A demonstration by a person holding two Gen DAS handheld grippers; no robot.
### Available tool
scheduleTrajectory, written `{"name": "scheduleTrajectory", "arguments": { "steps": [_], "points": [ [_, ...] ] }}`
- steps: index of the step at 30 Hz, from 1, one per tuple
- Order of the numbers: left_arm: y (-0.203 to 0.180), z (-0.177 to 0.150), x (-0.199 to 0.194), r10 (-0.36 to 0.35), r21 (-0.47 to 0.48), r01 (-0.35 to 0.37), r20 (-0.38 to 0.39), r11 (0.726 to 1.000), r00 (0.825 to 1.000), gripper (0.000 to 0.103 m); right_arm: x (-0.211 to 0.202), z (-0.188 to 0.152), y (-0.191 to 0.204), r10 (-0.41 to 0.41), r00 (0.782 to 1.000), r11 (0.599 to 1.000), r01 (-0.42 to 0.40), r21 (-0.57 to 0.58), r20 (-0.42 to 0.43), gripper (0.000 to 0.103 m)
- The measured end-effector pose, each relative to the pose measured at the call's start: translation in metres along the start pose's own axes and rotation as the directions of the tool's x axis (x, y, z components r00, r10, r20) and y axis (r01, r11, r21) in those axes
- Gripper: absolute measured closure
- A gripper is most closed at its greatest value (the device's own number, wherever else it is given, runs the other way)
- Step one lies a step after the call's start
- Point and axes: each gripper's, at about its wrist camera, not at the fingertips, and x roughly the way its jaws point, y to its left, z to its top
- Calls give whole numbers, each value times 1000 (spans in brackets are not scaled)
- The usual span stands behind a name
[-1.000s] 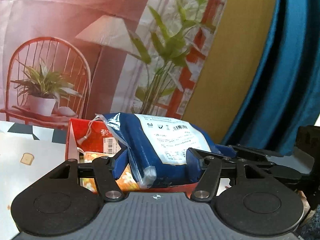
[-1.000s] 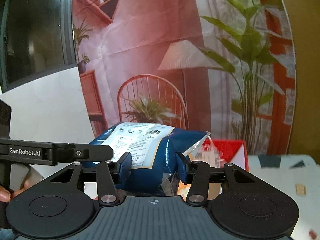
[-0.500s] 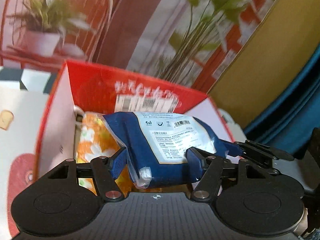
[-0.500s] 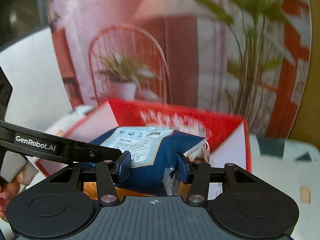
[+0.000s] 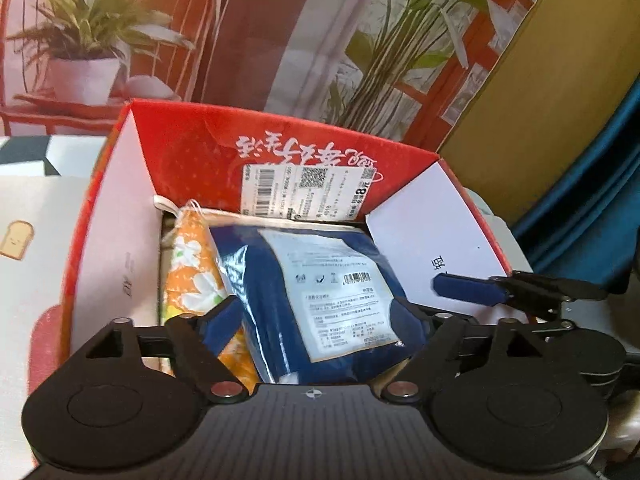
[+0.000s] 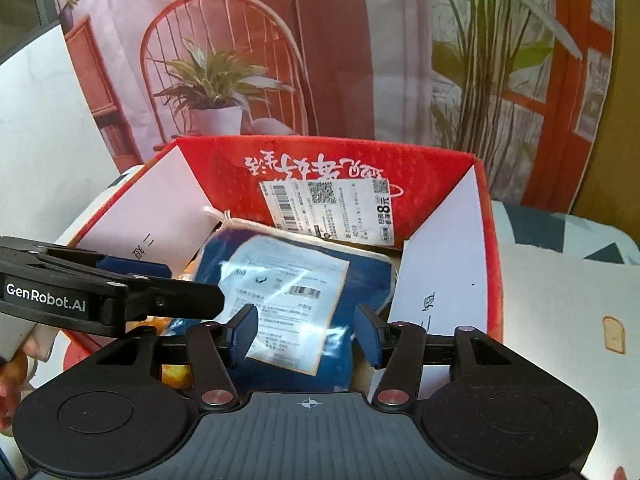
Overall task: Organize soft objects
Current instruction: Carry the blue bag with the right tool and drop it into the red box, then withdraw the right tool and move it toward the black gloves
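A blue soft package in clear wrap with a white label (image 5: 320, 280) (image 6: 288, 280) lies inside the red cardboard box (image 5: 304, 152) (image 6: 320, 164), beside an orange flowered soft item (image 5: 192, 276). My left gripper (image 5: 316, 316) is open with its fingers spread either side of the package. My right gripper (image 6: 306, 330) is open too, its fingers apart over the package's near end. The right gripper's finger (image 5: 468, 290) shows at the right of the left wrist view; the left gripper's finger (image 6: 108, 296) shows at the left of the right wrist view.
The box's white flaps (image 5: 120, 240) (image 6: 444, 280) stand open at both sides. A white cloth with a toast print (image 6: 560, 320) covers the table around the box. A printed backdrop (image 6: 280, 60) hangs behind, and a blue curtain (image 5: 592, 200) is at the right.
Both grippers carried the blue package down into the red box and opened. The package now rests in the box, free of both grips.
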Motion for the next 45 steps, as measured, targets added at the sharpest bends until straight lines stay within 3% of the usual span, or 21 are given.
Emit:
{"name": "scheduleTrajectory", "arguments": {
  "steps": [5,11,17,26,31,38,45],
  "points": [
    [-7,-2,-23,87,63,-90,57,994,995,4,-20,-2,6,-41,998,998,43,-36,44,29],
    [-11,-15,-62,180,109,-197,155,974,971,0,-52,-12,13,-79,990,995,86,-51,119,0],
    [-19,-45,-101,217,162,-263,258,951,941,0,-82,-33,27,-96,977,993,107,-47,191,0],
    [-27,-109,-138,245,165,-303,299,939,922,0,-111,-93,46,-72,965,997,72,10,254,0],
    [-32,-145,-144,247,166,-297,267,940,931,0,-117,-136,56,-48,973,999,44,23,226,0],
    [-37,-187,-137,254,182,-288,191,940,948,0,-118,-184,74,-68,986,997,72,-20,150,0],
    [-35,-209,-110,285,247,-305,112,920,952,0,-110,-203,77,-110,988,992,116,-48,106,0]
  ]
}}
